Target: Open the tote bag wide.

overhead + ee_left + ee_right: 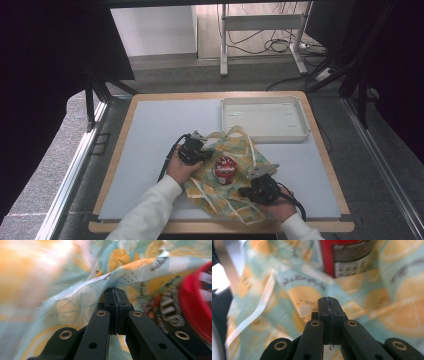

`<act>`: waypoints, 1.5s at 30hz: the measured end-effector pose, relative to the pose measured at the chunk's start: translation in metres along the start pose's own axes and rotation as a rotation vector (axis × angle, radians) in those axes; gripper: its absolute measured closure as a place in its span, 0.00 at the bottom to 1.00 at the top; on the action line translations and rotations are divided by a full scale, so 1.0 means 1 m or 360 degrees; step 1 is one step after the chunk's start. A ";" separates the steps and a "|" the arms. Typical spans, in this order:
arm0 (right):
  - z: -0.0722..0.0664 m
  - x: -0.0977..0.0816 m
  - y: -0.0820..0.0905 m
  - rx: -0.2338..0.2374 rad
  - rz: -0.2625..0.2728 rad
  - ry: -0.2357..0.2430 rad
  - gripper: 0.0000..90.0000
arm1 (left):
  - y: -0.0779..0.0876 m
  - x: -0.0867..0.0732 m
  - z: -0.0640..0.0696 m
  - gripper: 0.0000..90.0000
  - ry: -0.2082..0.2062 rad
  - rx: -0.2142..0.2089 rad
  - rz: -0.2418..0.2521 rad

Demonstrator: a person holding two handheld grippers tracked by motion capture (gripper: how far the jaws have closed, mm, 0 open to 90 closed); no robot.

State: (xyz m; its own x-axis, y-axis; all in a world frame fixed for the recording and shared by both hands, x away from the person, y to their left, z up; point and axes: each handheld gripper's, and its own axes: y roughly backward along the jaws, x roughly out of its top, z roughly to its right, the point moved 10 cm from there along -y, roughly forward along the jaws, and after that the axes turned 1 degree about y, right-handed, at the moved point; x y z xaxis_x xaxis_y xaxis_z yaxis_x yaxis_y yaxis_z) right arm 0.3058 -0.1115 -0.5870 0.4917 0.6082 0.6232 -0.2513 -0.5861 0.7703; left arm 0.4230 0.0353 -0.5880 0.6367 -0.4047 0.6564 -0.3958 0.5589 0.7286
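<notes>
A cloth bag [235,200] printed with lemons on pale blue lies crumpled on the white table top. A red can [224,169] rests on its side on the bag. My left gripper [206,153] sits at the bag's left edge, jaws pressed together, tips against the fabric [82,302], with the can [197,307] close on the right. My right gripper [243,191] lies on the bag's near right part, also shut, tips [329,300] touching the cloth [307,297] just short of the can [347,257]. Whether either pinches fabric is not visible.
An empty white tray [265,131] stands at the back right of the table. The wooden table rim [120,150] runs around the white top. Beyond the table are a metal frame and cables on the floor.
</notes>
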 end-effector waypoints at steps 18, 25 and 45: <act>0.002 0.016 0.024 -0.0026 0.0163 -0.0016 0.99 | 0.027 0.000 0.018 1.00 -0.0068 -0.0127 0.0058; 0.024 0.048 0.051 -0.0119 0.0295 -0.0027 0.99 | 0.053 -0.012 0.032 1.00 -0.0099 -0.0170 0.0080; 0.102 0.075 -0.031 -0.0093 -0.0014 -0.0266 0.99 | 0.024 -0.065 0.054 1.00 -0.0144 -0.0300 -0.0187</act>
State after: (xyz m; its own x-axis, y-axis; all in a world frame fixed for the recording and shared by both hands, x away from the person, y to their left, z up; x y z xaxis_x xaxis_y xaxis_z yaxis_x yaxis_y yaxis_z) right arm 0.4358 -0.1025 -0.5782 0.6244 0.5131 0.5889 -0.2920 -0.5459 0.7853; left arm 0.3360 0.0357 -0.6031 0.6058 -0.5333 0.5904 -0.1866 0.6261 0.7570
